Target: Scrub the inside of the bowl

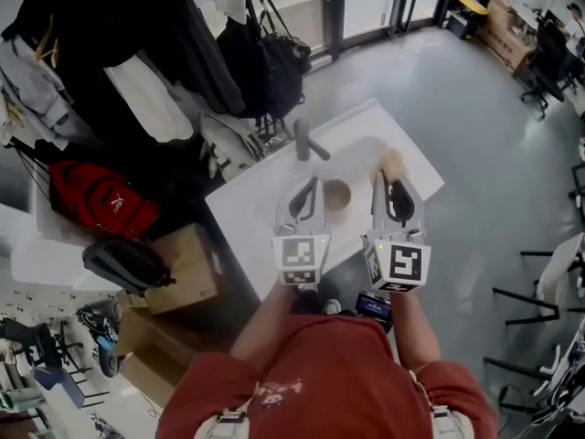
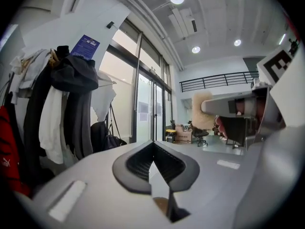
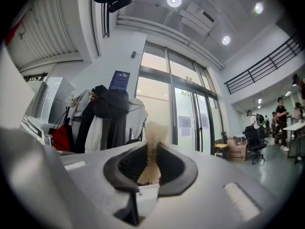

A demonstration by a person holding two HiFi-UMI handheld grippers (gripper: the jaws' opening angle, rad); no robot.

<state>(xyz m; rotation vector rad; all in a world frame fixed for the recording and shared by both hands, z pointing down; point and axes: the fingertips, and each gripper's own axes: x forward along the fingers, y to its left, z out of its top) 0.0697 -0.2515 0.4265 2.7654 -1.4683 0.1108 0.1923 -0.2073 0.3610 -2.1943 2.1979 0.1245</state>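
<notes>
A small brown bowl (image 1: 338, 199) sits in the white sink, below the faucet (image 1: 306, 142). My left gripper (image 1: 308, 187) hangs just left of the bowl. Its pads (image 2: 143, 163) are pressed together with nothing between them, and a sliver of the bowl (image 2: 160, 204) shows beneath them. My right gripper (image 1: 390, 179) is to the right of the bowl, shut on a tan fuzzy scrubber (image 1: 391, 161). The scrubber (image 3: 152, 144) stands upright between its pads and sticks out past the tips. From the left gripper view the scrubber (image 2: 202, 111) shows at the right gripper's front.
The white counter (image 1: 265, 218) holds the sink. A rack of coats (image 1: 137, 53), a red bag (image 1: 96, 199) and cardboard boxes (image 1: 183, 268) crowd the left side. Grey floor and office chairs (image 1: 548, 291) lie to the right.
</notes>
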